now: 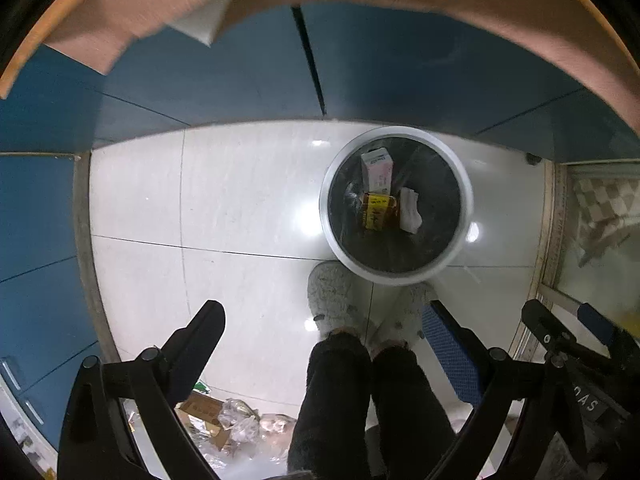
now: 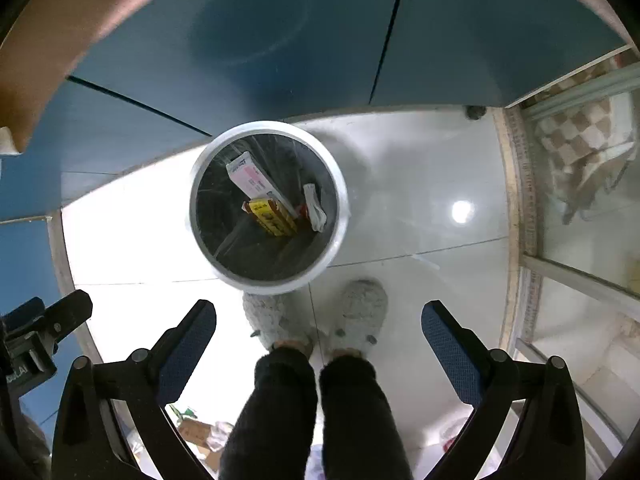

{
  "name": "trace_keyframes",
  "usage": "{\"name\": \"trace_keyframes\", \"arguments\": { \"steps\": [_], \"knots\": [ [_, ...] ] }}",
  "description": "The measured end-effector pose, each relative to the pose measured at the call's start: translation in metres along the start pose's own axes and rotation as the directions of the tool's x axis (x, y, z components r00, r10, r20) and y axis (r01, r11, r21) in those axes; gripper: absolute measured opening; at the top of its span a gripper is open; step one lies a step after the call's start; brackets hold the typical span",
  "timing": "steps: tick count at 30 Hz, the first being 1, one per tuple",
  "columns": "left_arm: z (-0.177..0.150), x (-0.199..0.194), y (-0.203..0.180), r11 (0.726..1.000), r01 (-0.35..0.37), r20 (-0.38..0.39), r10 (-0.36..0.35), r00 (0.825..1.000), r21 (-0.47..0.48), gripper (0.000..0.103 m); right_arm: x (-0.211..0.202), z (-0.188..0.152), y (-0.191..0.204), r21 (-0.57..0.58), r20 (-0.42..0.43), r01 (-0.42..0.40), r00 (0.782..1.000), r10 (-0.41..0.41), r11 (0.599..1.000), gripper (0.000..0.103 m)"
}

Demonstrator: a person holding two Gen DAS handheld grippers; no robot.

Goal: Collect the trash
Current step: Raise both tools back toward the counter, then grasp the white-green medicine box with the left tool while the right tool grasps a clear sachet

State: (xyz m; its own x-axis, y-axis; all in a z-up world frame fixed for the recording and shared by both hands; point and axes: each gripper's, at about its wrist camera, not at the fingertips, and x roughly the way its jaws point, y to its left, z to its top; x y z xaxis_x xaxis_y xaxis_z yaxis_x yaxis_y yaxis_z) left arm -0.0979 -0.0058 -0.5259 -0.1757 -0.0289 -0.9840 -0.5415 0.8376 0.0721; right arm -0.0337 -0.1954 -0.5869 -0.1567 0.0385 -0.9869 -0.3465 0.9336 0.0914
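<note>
A round white-rimmed bin (image 1: 326,204) (image 2: 344,196) with a dark liner stands on the pale tile floor, below both grippers. Inside lie a pink-and-white carton (image 1: 377,171) (image 2: 250,178), a yellow-labelled packet (image 1: 378,211) (image 2: 273,216) and a crumpled white tissue (image 1: 411,210) (image 2: 314,208). My left gripper (image 1: 324,320) points straight down, open, nothing between its fingers. My right gripper (image 2: 319,320) hangs open and empty above the floor just in front of the bin. The right gripper (image 1: 568,324) also shows at the edge of the left wrist view.
A person's fluffy grey slippers (image 1: 334,300) (image 2: 362,312) and dark trouser legs (image 2: 312,412) stand right in front of the bin. Blue cabinet fronts (image 1: 200,80) (image 2: 280,32) lie behind and to the left. More litter, a cardboard box and crumpled wrappers (image 1: 224,420), lies on the floor behind.
</note>
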Motion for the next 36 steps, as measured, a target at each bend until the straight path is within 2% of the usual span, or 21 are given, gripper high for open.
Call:
{"name": "trace_keyframes", "arguments": {
  "steps": [9,15,22,25,28,32,36],
  "knots": [
    [-0.029,-0.091,0.001,1.0,0.011,0.044,-0.012,0.999,0.025,0.1,-0.117,-0.026,0.001,-0.032,0.068,0.004,0.998,-0.002,0.999,0.103],
    [-0.046,-0.148,-0.002,0.996,0.009,0.077,-0.016,0.997,0.086,0.1,-0.192,-0.045,0.003,-0.033,0.095,0.003,0.995,0.0,0.999,0.103],
    [-0.054,-0.213,0.008,0.992,0.055,0.124,-0.069,0.99,0.115,0.1,-0.269,-0.065,0.008,-0.023,0.115,-0.028,0.993,0.031,0.999,0.103],
    [-0.049,-0.253,0.015,0.989,0.076,0.196,-0.099,0.976,0.123,0.1,-0.309,-0.064,0.013,0.006,0.144,-0.064,0.988,0.062,0.998,0.103],
    [-0.029,-0.292,0.02,0.988,0.066,0.303,-0.106,0.947,0.137,0.101,-0.345,-0.05,0.017,0.031,0.19,-0.113,0.976,0.105,0.993,0.103],
    [0.017,-0.338,0.024,0.991,0.054,0.417,-0.1,0.903,0.121,0.103,-0.399,-0.01,0.023,0.068,0.29,-0.179,0.945,0.153,0.981,0.103],
    [0.071,-0.382,0.027,0.996,0.039,0.477,-0.071,0.876,0.077,0.103,-0.445,0.045,0.016,0.095,0.37,-0.236,0.91,0.186,0.967,0.103]
  ]
}}
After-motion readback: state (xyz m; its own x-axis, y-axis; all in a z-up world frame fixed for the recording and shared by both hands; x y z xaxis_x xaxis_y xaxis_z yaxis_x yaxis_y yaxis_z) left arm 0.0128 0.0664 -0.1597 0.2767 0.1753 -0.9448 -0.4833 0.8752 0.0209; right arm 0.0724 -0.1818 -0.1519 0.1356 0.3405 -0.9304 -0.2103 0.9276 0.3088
